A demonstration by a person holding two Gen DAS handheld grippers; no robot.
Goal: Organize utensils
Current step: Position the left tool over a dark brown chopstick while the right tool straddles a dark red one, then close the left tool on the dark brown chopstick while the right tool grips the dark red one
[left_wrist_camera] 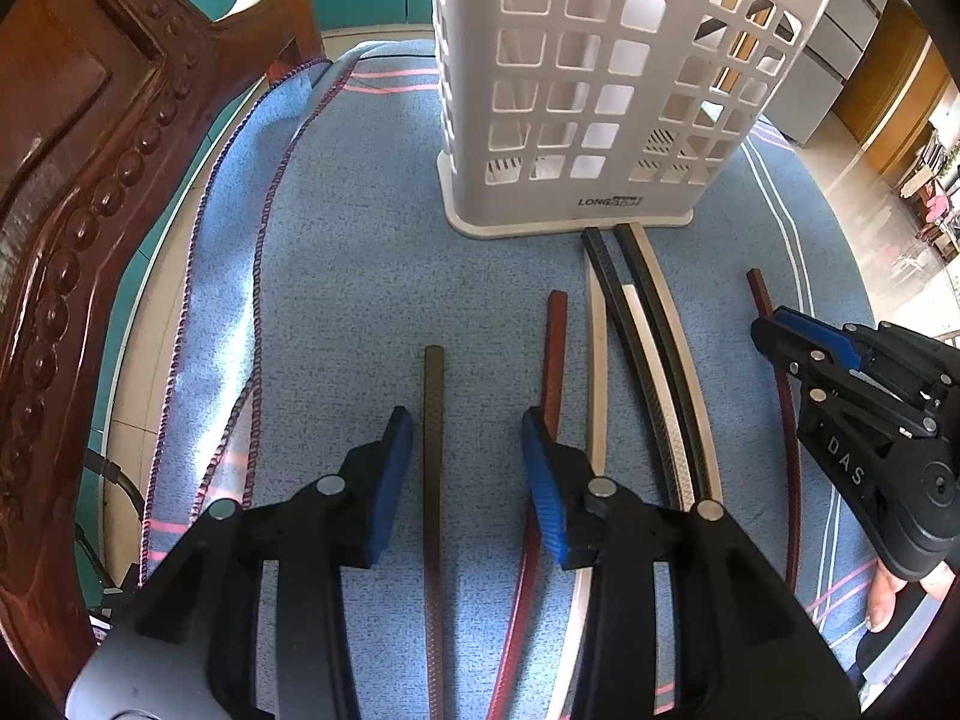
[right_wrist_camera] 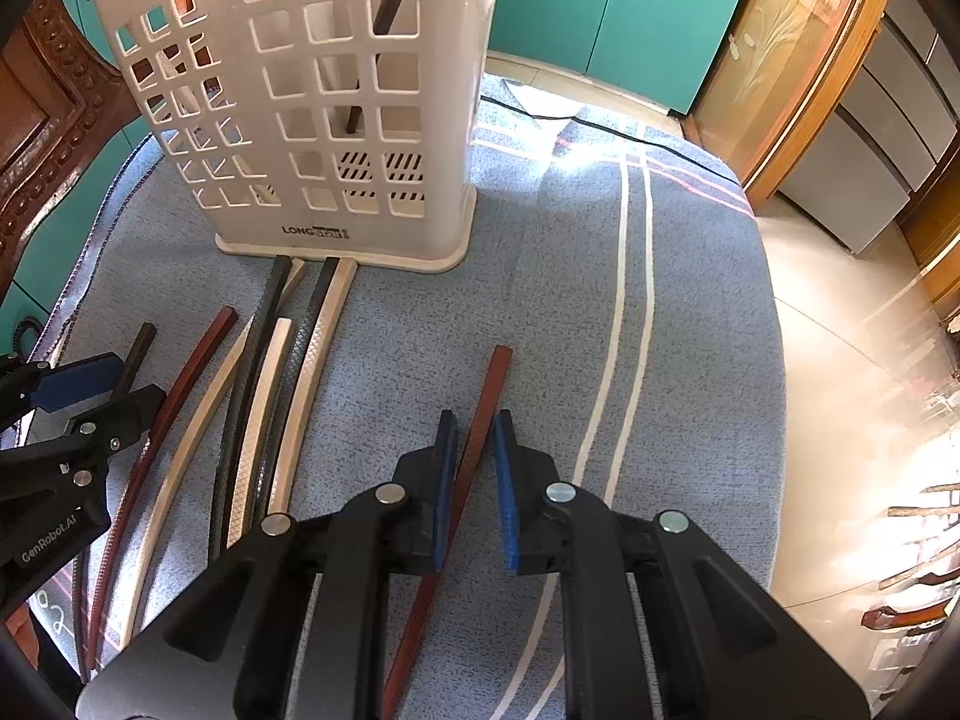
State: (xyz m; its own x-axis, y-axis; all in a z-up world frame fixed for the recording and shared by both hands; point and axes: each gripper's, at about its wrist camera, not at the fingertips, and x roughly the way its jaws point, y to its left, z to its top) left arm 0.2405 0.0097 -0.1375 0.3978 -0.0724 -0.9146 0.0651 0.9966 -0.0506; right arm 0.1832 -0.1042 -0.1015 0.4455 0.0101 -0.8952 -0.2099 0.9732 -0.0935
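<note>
A white slotted utensil basket (left_wrist_camera: 570,90) (right_wrist_camera: 312,120) stands upright at the back of the blue cloth, with a dark stick (right_wrist_camera: 384,30) standing inside it. Chopsticks lie side by side in front of it. My left gripper (left_wrist_camera: 467,420) (right_wrist_camera: 135,381) is open, straddling a dark brown chopstick (left_wrist_camera: 433,396) without touching it. A red-brown chopstick (left_wrist_camera: 555,348) runs just under its right finger. Black and cream chopsticks (left_wrist_camera: 636,312) (right_wrist_camera: 288,360) lie further right. My right gripper (right_wrist_camera: 475,420) (left_wrist_camera: 771,324) is open only narrowly, around another red-brown chopstick (right_wrist_camera: 489,384) on the cloth, with slim gaps beside the pads.
A carved wooden chair back (left_wrist_camera: 72,210) rises close on the left. The blue cloth (left_wrist_camera: 360,240) covers a round table whose edge (right_wrist_camera: 774,360) drops to a tiled floor on the right. Teal cabinets (right_wrist_camera: 600,12) stand behind. A hand (left_wrist_camera: 888,594) holds the right gripper.
</note>
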